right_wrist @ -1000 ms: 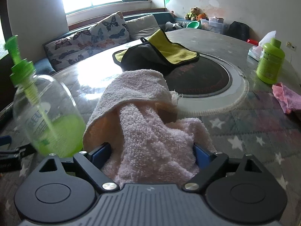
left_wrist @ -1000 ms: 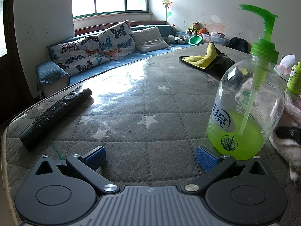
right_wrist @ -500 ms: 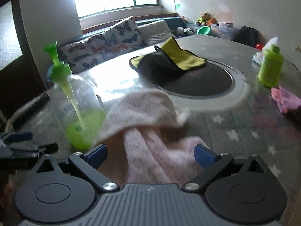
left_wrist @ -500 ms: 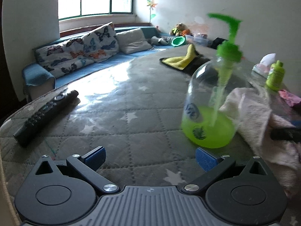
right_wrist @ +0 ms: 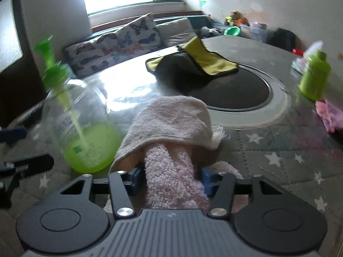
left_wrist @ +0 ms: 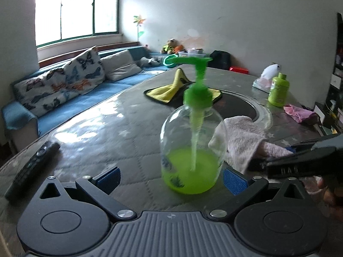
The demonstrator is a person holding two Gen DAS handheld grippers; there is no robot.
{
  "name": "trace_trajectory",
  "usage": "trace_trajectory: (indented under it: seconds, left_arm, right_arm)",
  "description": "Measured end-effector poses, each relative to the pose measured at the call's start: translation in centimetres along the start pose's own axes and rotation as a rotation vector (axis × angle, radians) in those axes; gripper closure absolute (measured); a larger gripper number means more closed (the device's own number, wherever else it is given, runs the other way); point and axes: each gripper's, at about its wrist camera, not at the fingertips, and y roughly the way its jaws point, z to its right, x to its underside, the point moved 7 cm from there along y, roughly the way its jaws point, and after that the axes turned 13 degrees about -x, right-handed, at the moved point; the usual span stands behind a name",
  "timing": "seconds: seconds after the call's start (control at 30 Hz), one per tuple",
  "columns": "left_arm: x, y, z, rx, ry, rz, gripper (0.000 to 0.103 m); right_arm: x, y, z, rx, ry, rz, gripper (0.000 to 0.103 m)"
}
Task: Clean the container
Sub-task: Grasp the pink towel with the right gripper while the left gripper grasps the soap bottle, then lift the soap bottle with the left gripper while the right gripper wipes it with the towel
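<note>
Pump bottle [left_wrist: 190, 150] [right_wrist: 80, 126]: clear body, green pump, approx. one-third filled w/ green liquid; shown upright on the table [left_wrist: 128, 132] [right_wrist: 278, 150], between the spread fingers of the left gripper [left_wrist: 171, 176], slightly ahead of the blue pads [left_wrist: 108, 176]. No contact w/ either pad is seen; bottle is nearer the right-hand pad.

Towel [left_wrist: 240, 141] [right_wrist: 173, 128]: pale pink terry, draped just beside the bottle on its right in the left view; whether it touches the glass cannot be told. A rolled part of it is pinched between the narrowed fingers of the right gripper [right_wrist: 170, 176]; the rest is humped forward over the table. In the left view the right gripper [left_wrist: 300, 162] is seen as a dark bar at the right edge, w/ part of a hand [left_wrist: 330, 192] below it.

Surroundings: quilted grey star-print cover on the table; dark round inset [left_wrist: 238, 107] [right_wrist: 235, 90] w/ pale ring behind the towel; yellow-and-black cloth [left_wrist: 171, 90] [right_wrist: 203, 64] lying partly over it. Small green bottle [left_wrist: 278, 92] [right_wrist: 313, 77] and pink rag [left_wrist: 300, 113] [right_wrist: 330, 113] well apart at far right. Remote [left_wrist: 32, 167] at the left table edge. Sofa [left_wrist: 64, 92] w/ butterfly cushions under the window [left_wrist: 75, 10]. Both views are motion-blurred.
</note>
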Motion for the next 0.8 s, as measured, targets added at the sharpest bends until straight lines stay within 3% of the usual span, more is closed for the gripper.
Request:
trace_trajectory:
  seconds: [0.13, 0.17, 0.2, 0.33, 0.5, 0.67, 0.8]
  left_arm:
    - [-0.5, 0.5, 1.0, 0.025, 0.025, -0.001, 0.0]
    - [-0.6, 0.7, 1.3, 0.035, 0.029, -0.001, 0.0]
    - [-0.7, 1.0, 1.5, 0.044, 0.033, -0.004, 0.0]
    - [-0.7, 2.4, 2.3, 0.06, 0.052, -0.027, 0.0]
    - [-0.2, 4.1, 3.1, 0.074, 0.064, -0.049, 0.0]
    - [0.2, 5.3, 3.1, 0.076, 0.067, -0.036, 0.0]
    - [0.1, 5.4, 3.2, 0.107, 0.051, -0.013, 0.004]
  right_arm:
    - [0.1, 0.0, 0.8, -0.025, 0.04, 0.004, 0.042]
    - [0.1, 0.1, 0.7, -0.027, 0.036, 0.005, 0.03]
    - [0.1, 0.2, 0.7, -0.028, 0.03, 0.007, 0.026]
    - [0.3, 0.9, 0.3, -0.002, -0.011, 0.004, 0.024]
    - [0.0, 0.7, 0.4, -0.013, -0.011, 0.026, 0.063]
    - [-1.5, -0.7, 1.2, -0.082, 0.093, 0.087, 0.067]
    - [-4.3, -3.4, 0.4, -0.207, 0.141, 0.179, 0.067]
